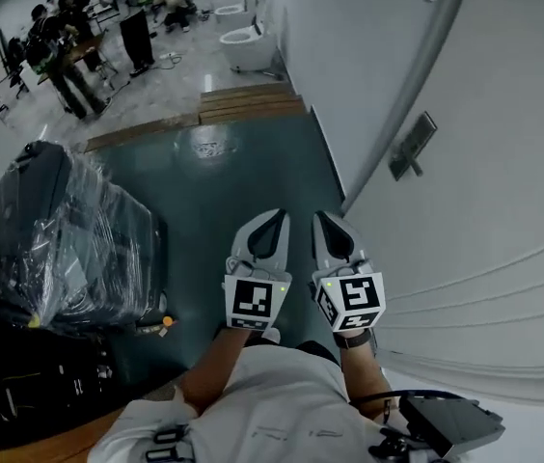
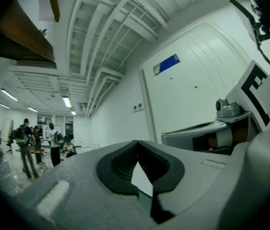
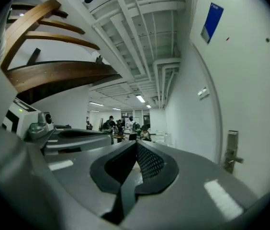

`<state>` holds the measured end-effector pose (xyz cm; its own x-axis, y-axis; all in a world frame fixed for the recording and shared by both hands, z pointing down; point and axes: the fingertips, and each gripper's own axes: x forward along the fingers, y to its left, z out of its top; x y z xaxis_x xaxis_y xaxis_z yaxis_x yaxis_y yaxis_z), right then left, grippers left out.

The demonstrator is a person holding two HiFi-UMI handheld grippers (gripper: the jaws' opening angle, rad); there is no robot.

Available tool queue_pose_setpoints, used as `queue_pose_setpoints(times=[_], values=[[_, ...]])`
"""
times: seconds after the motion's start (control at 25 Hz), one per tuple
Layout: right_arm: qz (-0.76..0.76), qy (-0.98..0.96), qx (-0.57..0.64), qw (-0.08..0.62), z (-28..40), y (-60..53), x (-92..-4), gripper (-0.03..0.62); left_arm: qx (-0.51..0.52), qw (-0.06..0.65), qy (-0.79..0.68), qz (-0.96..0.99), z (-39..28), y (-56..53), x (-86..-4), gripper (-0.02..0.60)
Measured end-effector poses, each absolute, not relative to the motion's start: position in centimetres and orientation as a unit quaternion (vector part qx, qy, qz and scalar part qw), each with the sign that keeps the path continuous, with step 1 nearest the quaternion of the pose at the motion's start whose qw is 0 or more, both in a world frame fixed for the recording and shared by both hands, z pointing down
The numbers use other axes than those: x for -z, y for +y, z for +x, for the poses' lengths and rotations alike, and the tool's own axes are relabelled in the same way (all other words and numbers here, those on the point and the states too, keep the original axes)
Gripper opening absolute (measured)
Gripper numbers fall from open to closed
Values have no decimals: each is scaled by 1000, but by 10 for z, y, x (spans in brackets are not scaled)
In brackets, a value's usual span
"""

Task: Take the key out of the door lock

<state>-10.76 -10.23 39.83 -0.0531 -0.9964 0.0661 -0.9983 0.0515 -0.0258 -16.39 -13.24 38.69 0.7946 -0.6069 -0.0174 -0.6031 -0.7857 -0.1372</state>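
A white door (image 1: 484,162) fills the right of the head view. Its metal lock plate with a handle (image 1: 412,146) shows again in the right gripper view as the lock plate (image 3: 231,150). I cannot make out a key on it. My left gripper (image 1: 279,216) and right gripper (image 1: 318,217) are held side by side over the dark floor, left of the door and well short of the lock plate. Both are shut with nothing between the jaws. The left gripper (image 2: 136,145) and the right gripper (image 3: 136,145) point into the room.
A plastic-wrapped black suitcase (image 1: 65,239) stands at the left. Wooden boards (image 1: 204,114) lie across the floor ahead. Several people (image 1: 69,46) stand far back by a table. White toilets (image 1: 248,41) line the far wall. A blue sign (image 3: 212,20) is high on the door.
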Motion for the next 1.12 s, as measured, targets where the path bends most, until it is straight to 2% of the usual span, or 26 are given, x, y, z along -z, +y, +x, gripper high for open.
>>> queue_pose_setpoints(times=[0.2,0.44,0.56,0.84,1.12], values=[[603,-797,-40,17,-181,-161,-406,-5,28,41,430,-902,-245,-186,-399,3],[530,-844,-76,-1,-197,-214,-420,-5,26,24,476,-879,-246,-221,-407,3],[498,-859,-110,-38,-182,-240,-411,-5,12,19,484,-875,-229,-243,-397,3],[516,-850,-89,-67,-103,-297,-387,-5,7,49,495,-867,-182,-284,-384,3],[482,-863,-135,-64,-97,-334,-410,-5,21,28,490,-871,-159,-327,-398,3]])
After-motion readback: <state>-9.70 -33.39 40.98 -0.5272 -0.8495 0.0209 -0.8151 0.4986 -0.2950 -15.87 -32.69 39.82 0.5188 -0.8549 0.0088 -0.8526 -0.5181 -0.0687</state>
